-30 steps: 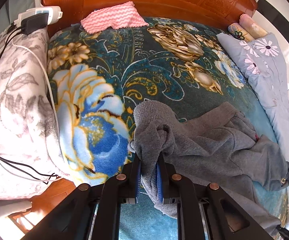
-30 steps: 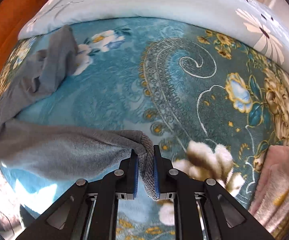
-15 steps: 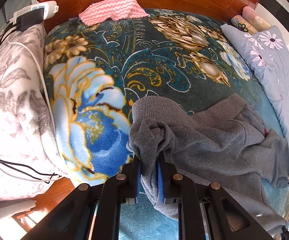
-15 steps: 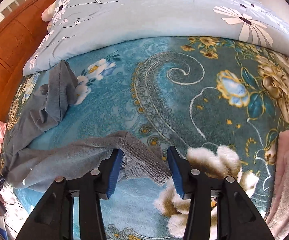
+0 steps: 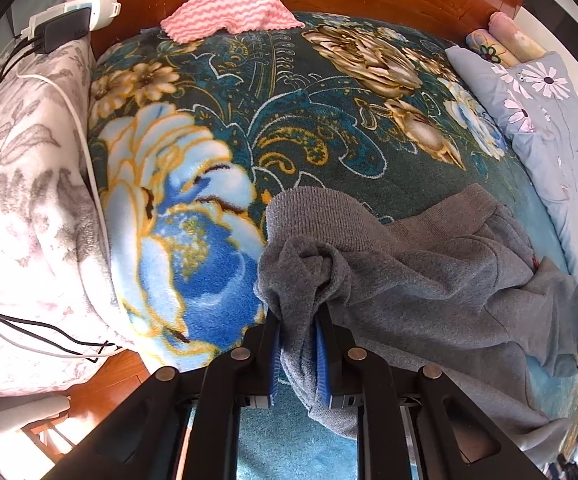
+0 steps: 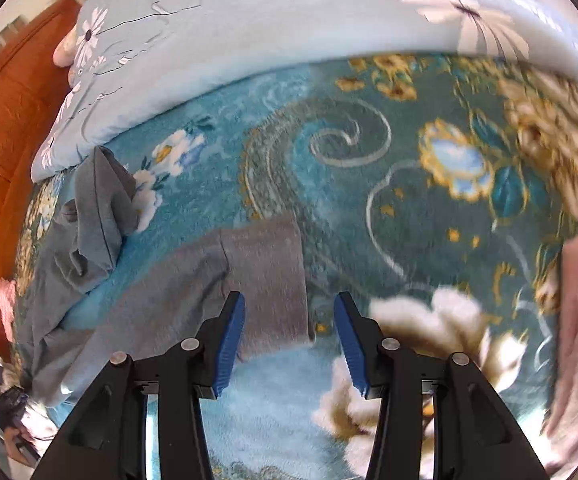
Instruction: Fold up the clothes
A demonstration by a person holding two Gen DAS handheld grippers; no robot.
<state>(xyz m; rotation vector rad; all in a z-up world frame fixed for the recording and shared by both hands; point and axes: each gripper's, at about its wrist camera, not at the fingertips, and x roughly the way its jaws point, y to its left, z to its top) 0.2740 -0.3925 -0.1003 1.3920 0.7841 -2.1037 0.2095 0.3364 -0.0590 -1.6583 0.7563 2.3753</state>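
Left wrist view: left gripper (image 5: 297,344) clamps bunched grey knit sweatshirt (image 5: 429,280), rumpled on floral teal plush blanket (image 5: 329,128). Right wrist view: right gripper (image 6: 289,340) spread wide, empty, over flat ribbed cuff (image 6: 273,276). Smooth wrinkles before creasing; keep left tension even.

I count 1 grey garment (image 5: 429,276) | 1 pink cloth (image 5: 229,12) | 1 floral blanket (image 5: 289,120) | my 2 grippers: left gripper (image 5: 297,352), right gripper (image 6: 289,344)
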